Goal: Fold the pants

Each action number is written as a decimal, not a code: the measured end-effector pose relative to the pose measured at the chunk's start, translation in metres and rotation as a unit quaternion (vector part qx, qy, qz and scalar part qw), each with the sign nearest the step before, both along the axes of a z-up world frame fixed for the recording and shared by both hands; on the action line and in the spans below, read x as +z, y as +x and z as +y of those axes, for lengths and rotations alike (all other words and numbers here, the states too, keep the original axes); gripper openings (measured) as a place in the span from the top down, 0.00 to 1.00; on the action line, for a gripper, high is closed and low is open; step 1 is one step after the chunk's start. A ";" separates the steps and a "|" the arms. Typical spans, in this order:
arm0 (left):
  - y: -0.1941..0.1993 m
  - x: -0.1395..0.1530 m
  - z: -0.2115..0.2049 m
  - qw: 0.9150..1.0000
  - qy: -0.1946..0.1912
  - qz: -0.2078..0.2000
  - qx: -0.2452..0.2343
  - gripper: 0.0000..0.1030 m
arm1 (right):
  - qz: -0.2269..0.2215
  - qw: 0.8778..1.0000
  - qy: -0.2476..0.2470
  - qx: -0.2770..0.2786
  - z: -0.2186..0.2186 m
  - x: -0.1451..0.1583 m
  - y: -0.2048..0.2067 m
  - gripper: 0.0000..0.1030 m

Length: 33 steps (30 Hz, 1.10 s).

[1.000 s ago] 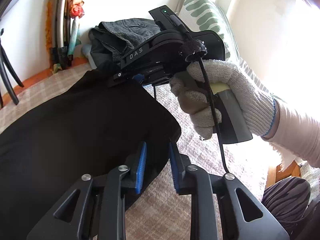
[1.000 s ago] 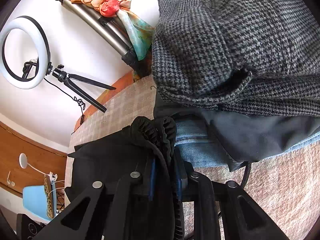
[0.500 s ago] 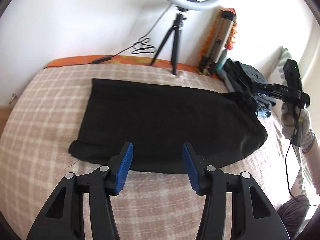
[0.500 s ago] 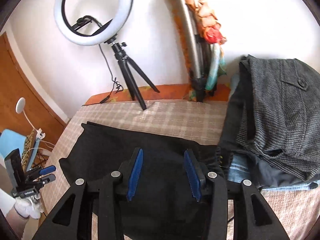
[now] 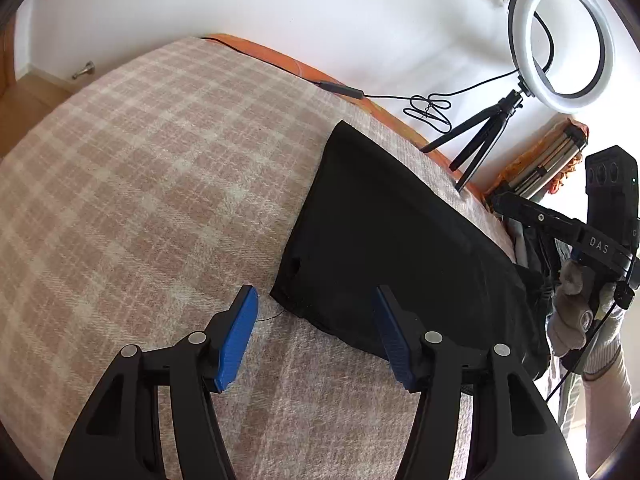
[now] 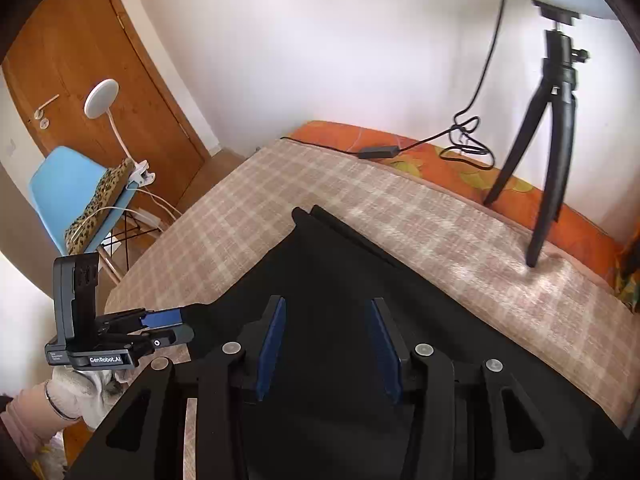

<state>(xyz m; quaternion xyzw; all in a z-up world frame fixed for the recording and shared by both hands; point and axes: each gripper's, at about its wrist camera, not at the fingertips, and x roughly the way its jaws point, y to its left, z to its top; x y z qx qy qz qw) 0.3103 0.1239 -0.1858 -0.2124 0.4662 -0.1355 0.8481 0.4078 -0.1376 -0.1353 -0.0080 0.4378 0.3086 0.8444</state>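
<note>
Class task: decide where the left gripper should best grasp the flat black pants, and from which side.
Probably the near hem corner of the black pants, approached from the bare plaid blanket side. That corner lies exposed just ahead, between the open left gripper's blue pads.
</note>
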 end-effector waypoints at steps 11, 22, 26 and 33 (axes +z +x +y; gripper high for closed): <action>0.006 -0.008 -0.008 1.000 -0.009 -0.005 -0.011 0.43 | 0.053 0.997 -0.044 -0.039 0.076 -0.067 0.083 0.59; 0.007 -0.011 -0.007 0.998 -0.039 -0.050 -0.011 0.94 | 0.091 0.990 -0.070 -0.076 0.092 -0.058 0.101 0.52; 0.000 -0.001 -0.017 0.996 -0.023 -0.083 -0.033 0.94 | 0.112 0.988 -0.079 -0.069 0.112 -0.044 0.097 0.45; 0.001 0.005 -0.032 0.993 -0.004 -0.107 -0.058 0.94 | 0.147 0.975 -0.159 -0.051 0.152 -0.056 0.094 0.45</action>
